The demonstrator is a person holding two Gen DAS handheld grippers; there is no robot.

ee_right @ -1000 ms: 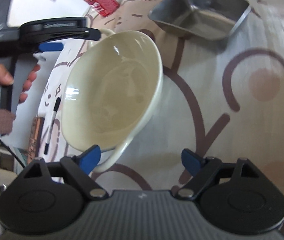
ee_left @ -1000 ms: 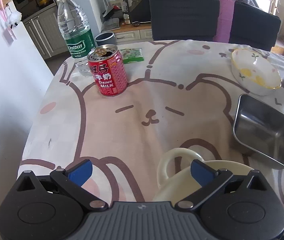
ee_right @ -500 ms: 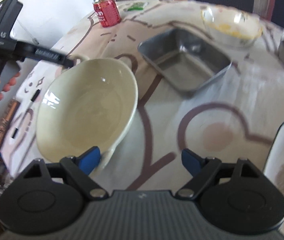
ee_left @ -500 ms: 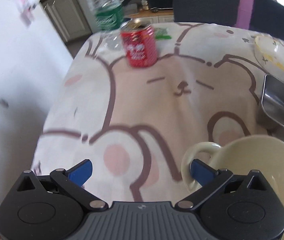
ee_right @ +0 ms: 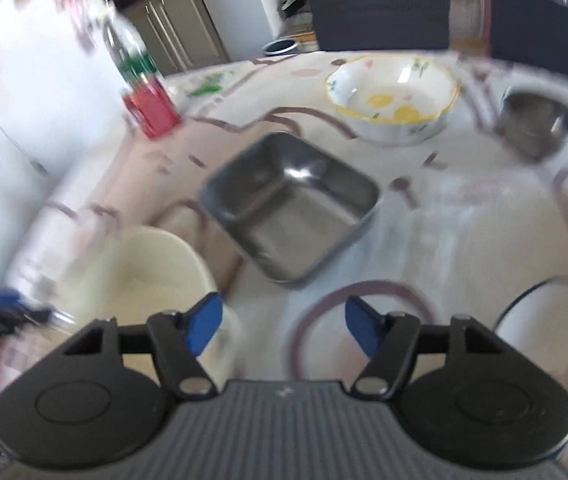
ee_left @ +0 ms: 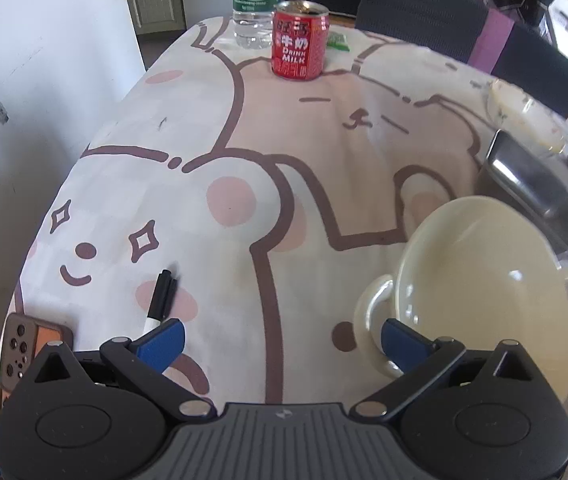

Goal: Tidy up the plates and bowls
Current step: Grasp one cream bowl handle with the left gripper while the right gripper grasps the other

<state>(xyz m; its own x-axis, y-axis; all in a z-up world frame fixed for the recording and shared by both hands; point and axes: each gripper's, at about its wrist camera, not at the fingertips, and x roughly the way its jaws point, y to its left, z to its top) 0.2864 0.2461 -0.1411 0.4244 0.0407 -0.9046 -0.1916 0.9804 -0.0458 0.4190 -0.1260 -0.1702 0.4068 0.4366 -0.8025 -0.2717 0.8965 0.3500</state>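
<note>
A cream two-handled bowl [ee_left: 483,284] sits on the table at my lower right in the left wrist view; it also shows in the right wrist view [ee_right: 144,268]. My left gripper [ee_left: 282,340] is open, its right fingertip [ee_left: 401,338] beside the bowl's near handle. My right gripper [ee_right: 284,324] is open and empty, just right of the cream bowl. A square steel dish [ee_right: 289,204] lies ahead, with a flowered ceramic bowl [ee_right: 391,98] and a small steel bowl [ee_right: 537,120] beyond. The steel dish [ee_left: 531,184] and flowered bowl [ee_left: 523,116] also show in the left wrist view.
A red milk can [ee_left: 299,42] and a water bottle [ee_left: 256,0] stand at the table's far left. A black marker [ee_left: 160,300] and a phone [ee_left: 20,348] lie near the front-left edge. Dark chairs [ee_right: 379,8] stand behind the table. A white wall [ee_left: 24,80] is at left.
Both grippers have pulled back and swung their views. The right gripper has lifted away from the cream bowl's handle, and its jaws are a little narrower. The bowl stays on the table.
</note>
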